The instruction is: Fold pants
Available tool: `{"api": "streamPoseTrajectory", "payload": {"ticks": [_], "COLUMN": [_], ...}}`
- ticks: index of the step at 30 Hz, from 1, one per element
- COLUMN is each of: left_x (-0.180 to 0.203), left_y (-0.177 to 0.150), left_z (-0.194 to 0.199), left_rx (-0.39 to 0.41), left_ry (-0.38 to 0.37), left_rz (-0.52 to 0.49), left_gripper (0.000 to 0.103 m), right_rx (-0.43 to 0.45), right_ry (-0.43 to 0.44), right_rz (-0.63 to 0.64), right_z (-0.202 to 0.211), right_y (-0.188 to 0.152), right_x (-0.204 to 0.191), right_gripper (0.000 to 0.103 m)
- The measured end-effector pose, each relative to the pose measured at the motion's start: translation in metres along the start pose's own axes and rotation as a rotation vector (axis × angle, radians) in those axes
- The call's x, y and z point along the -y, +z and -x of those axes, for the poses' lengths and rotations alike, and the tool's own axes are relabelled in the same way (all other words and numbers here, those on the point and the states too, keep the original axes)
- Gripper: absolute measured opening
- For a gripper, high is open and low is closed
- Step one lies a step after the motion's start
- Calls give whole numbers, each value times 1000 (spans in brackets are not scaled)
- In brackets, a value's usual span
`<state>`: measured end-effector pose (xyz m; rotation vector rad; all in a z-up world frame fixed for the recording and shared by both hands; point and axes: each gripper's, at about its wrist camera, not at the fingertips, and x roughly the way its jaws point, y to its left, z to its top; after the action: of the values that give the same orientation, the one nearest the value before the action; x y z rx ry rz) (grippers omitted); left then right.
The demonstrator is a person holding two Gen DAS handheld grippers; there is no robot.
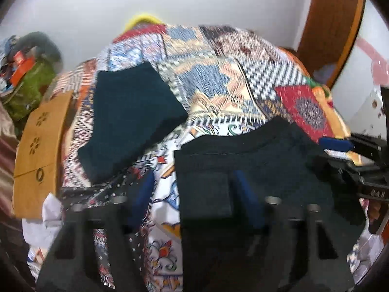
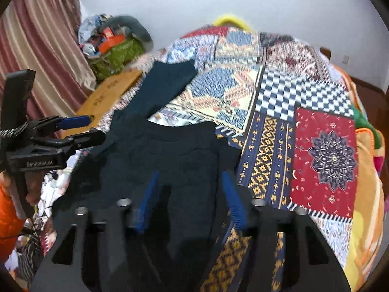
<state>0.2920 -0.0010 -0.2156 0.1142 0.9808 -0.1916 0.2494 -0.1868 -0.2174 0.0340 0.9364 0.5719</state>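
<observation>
The pants (image 2: 167, 150) lie on the bedspread (image 2: 279, 112), frame centre. A cardboard sheet (image 2: 107, 97) sits at their left. A clutter pile (image 2: 114, 46) fills the upper left.

Both views evenly lit, soft indoor light, no glare. Motion blur throughout (worst in the left wrist view). Strong fisheye bending, dark vignette at frame corners. Shadows faint.

Right gripper (image 2: 188, 202) jaws apart over dark pants (image 2: 170, 150) on quilt (image 2: 321, 150).
</observation>
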Motion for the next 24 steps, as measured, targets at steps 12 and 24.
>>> {"api": "streamPoseTrajectory", "payload": {"ticks": [12,24], "left_x": [10,2], "left_y": [0,-5], "left_z": [-32,52], "left_rx": [4,130], "left_ry": [66,49], "left_rz": [-58,21], "left_gripper": [55,68], "right_rx": [-31,38], "right_ry": [-45,-125], "right_rz": [69,92], "right_z": [-24,35], "right_y": [-1,-1], "right_x": [10,-8], "right_gripper": [19,26]}}
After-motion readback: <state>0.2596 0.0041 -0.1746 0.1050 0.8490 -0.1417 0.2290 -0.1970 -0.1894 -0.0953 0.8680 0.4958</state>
